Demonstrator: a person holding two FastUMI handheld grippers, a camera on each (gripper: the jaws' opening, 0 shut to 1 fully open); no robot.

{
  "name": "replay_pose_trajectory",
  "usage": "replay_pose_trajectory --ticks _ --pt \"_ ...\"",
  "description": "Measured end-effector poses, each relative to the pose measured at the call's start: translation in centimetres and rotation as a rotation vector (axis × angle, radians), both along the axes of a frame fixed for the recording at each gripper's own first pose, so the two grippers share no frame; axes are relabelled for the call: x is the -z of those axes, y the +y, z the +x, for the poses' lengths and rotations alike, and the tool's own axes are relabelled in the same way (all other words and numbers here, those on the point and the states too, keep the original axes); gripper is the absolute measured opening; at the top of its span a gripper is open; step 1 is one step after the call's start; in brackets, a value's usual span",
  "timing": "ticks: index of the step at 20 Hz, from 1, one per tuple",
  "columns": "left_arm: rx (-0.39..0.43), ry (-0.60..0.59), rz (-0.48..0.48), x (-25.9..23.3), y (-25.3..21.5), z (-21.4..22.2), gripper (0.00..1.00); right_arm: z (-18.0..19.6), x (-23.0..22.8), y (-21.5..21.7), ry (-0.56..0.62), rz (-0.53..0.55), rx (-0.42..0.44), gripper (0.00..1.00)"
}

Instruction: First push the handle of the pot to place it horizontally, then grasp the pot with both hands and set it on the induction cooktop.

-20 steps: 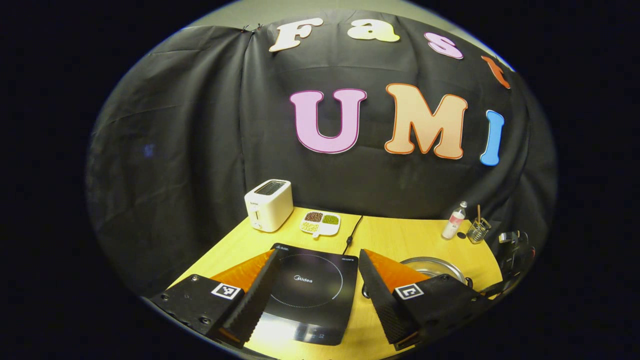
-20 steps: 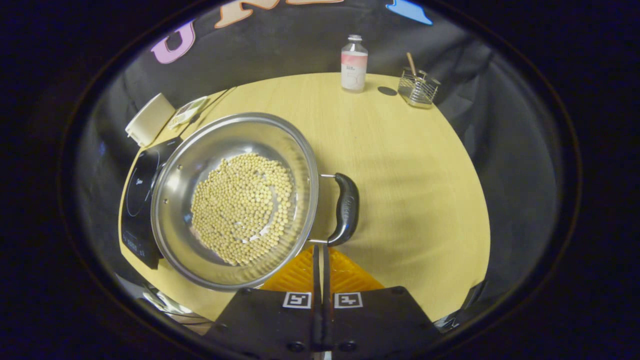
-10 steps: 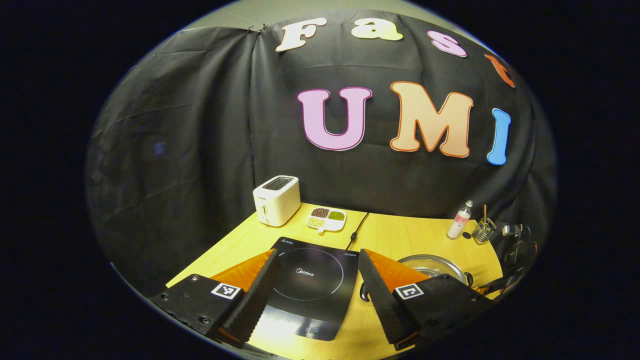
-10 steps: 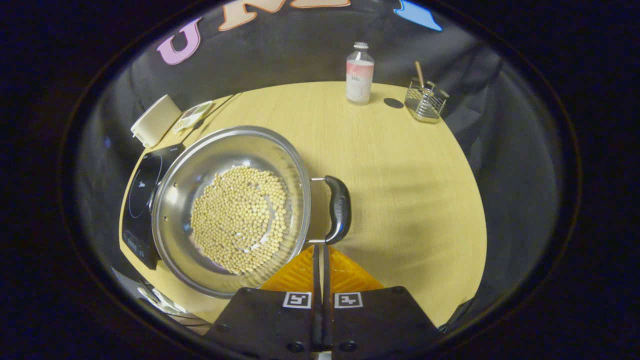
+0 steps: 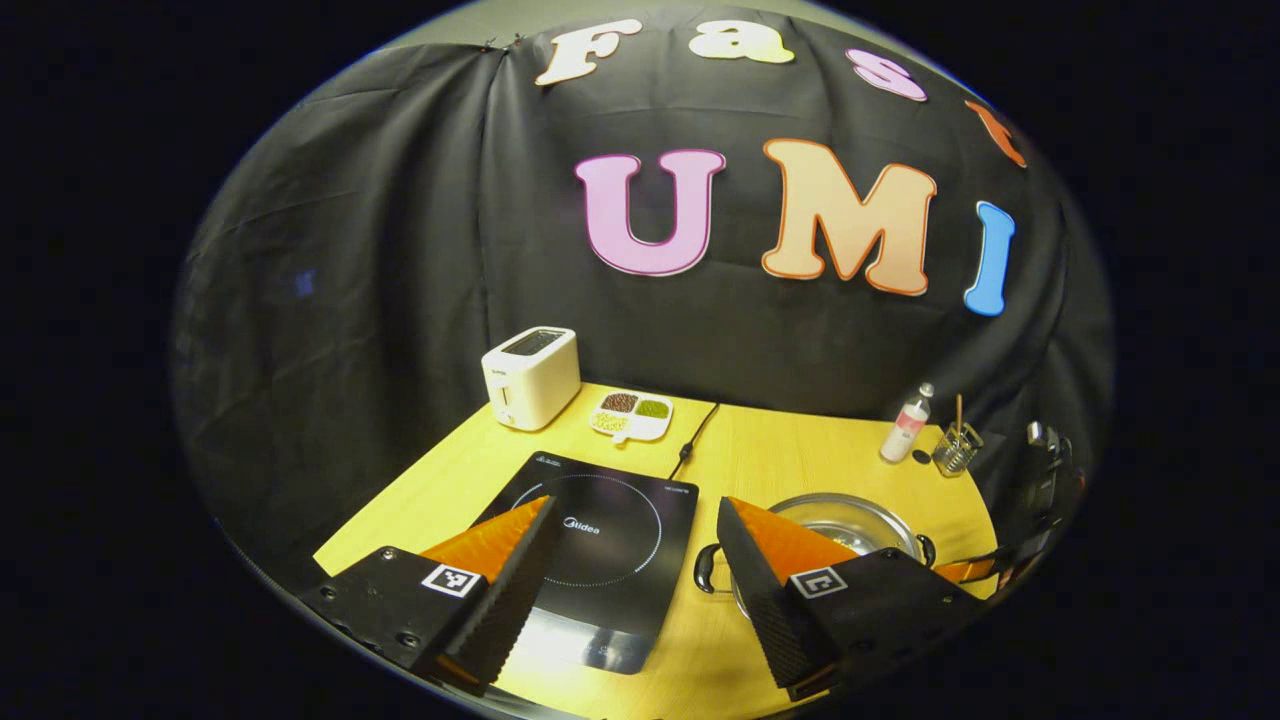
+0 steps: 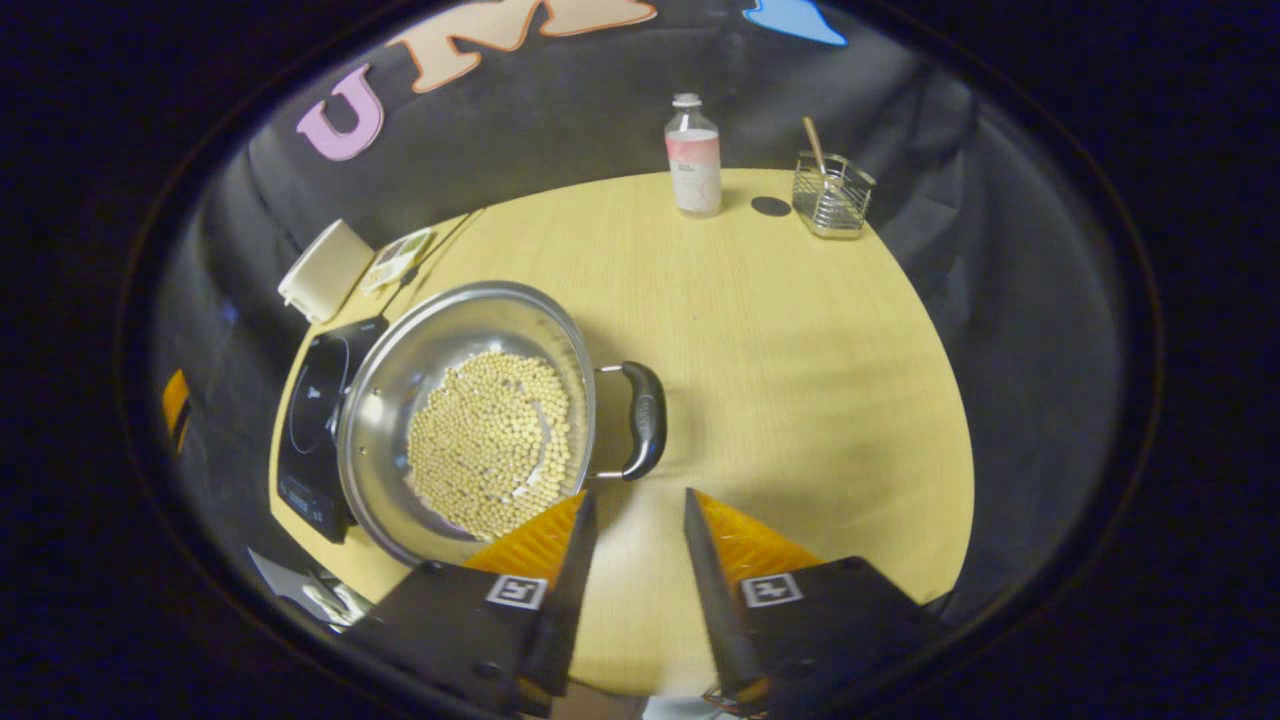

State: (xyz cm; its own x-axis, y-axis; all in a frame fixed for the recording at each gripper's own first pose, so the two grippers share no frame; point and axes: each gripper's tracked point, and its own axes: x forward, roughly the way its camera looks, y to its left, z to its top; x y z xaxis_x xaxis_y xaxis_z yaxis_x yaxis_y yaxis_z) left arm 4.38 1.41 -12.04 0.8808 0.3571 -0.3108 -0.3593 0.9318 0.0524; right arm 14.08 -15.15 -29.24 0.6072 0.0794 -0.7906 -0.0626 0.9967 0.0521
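The pot [image 6: 470, 420] sits on the yellow bench [image 6: 780, 340], near the middle, with lots of little pale beans [image 6: 490, 445] inside. Its black handle [image 6: 645, 420] sticks out on the side away from the induction cooktop [image 6: 315, 435]. The cooktop lies flat just beside the pot, near the bench's edge.

The right hand-held gripper [image 6: 635, 500] hangs just in front of the handle with its fingers spread apart and nothing between them. It does not touch the pot.

The left hand-held gripper [image 5: 635, 515] is spread wide too, up above the cooktop [image 5: 600, 540], and holds nothing.

Along the far edge of the bench stand a white toaster [image 5: 530, 377], a small dish of beans [image 5: 632, 415], a bottle [image 6: 693, 165] and a wire basket [image 6: 830, 190].
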Motion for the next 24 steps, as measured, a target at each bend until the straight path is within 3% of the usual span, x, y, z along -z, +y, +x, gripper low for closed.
replay_pose_trajectory --ticks 2,4,7,8,9,10,12,13,15,16,24 --pt "0.023 0.041 0.011 1.2 -0.5 0.6 0.97 -0.2 -0.6 0.0 -0.004 0.045 0.021 0.77" --pt "0.052 0.068 -0.001 2.3 -1.3 1.2 0.97 0.0 -1.3 -0.3 -0.013 0.073 0.042 0.94" --pt "0.093 0.124 -0.035 4.4 -1.9 2.5 0.97 1.2 -2.0 -0.1 -0.019 0.111 0.051 0.93" --pt "0.106 0.145 -0.046 5.1 -2.0 3.1 0.97 1.7 -2.1 0.0 -0.020 0.120 0.052 1.00" --pt "0.117 0.167 -0.066 5.9 -2.0 3.6 0.97 2.2 -2.1 0.1 -0.018 0.125 0.052 1.00" --pt "0.130 0.191 -0.090 6.6 -2.2 4.0 0.96 2.6 -2.0 0.3 -0.013 0.132 0.050 0.93" --pt "0.143 0.237 -0.127 8.3 -2.5 5.2 0.96 3.4 -1.4 0.9 0.004 0.150 0.048 0.92" --pt "0.151 0.256 -0.140 9.1 -2.7 6.0 0.97 3.8 -1.0 1.1 0.018 0.155 0.046 1.00" --pt "0.165 0.303 -0.164 10.8 -3.0 7.1 0.96 4.5 0.0 1.7 0.050 0.172 0.043 1.00" --pt "0.174 0.327 -0.177 11.6 -3.2 7.7 0.96 4.8 0.5 1.8 0.065 0.179 0.044 0.93" --pt "0.198 0.553 -0.268 17.8 -3.7 9.3 0.94 6.7 4.7 2.0 0.161 0.158 0.040 0.93"
